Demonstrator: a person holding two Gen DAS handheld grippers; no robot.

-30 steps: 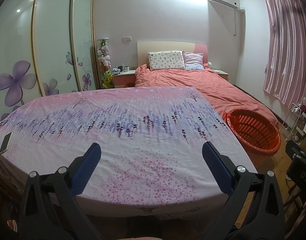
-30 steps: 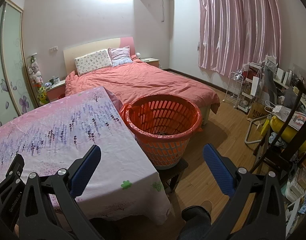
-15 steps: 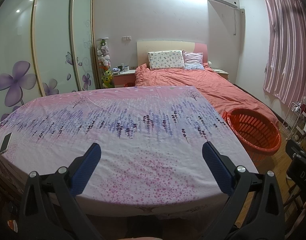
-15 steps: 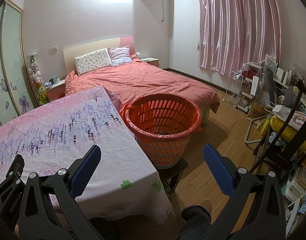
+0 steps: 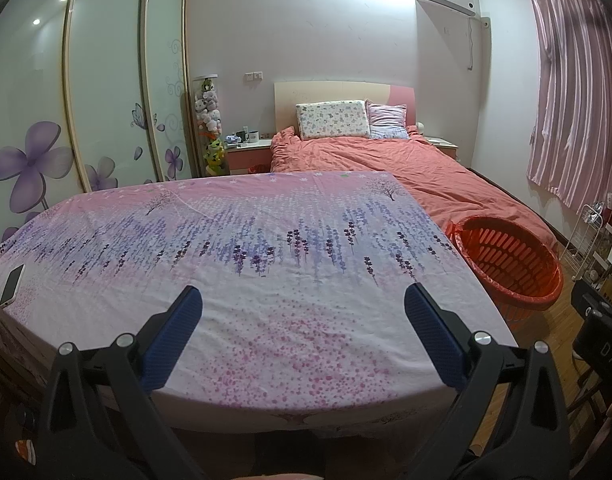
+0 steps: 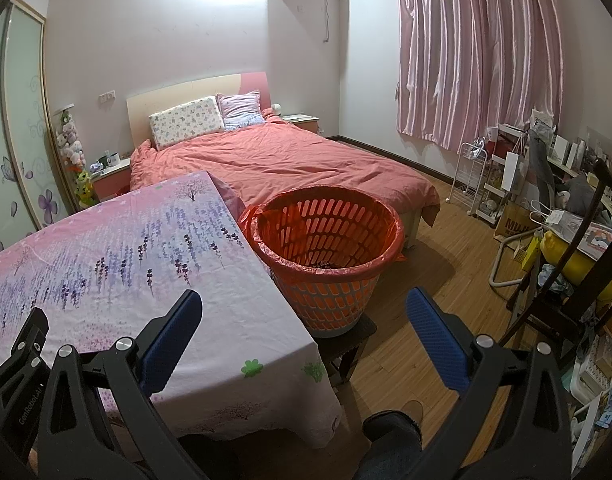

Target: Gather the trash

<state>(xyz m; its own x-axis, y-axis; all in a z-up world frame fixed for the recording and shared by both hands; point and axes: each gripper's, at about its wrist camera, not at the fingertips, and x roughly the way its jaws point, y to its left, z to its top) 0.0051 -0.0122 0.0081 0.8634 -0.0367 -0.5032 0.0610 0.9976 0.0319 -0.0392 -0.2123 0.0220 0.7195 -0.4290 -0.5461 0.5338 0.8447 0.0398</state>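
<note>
Basket (image 6: pixel 326 240) with dark scraps inside

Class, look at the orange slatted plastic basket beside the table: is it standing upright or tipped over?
Upright. The orange slatted plastic basket stands on a small dark stool, its round rim level and opening facing up.

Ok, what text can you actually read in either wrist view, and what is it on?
"GenRobot.AI": on the left gripper's black frame, seen in the right wrist view.
"DAS": cut off, on a black part at the left wrist view's right edge.
"MUJ": cut off, on a brown paper bag.
Shelf papers: too small.
</note>
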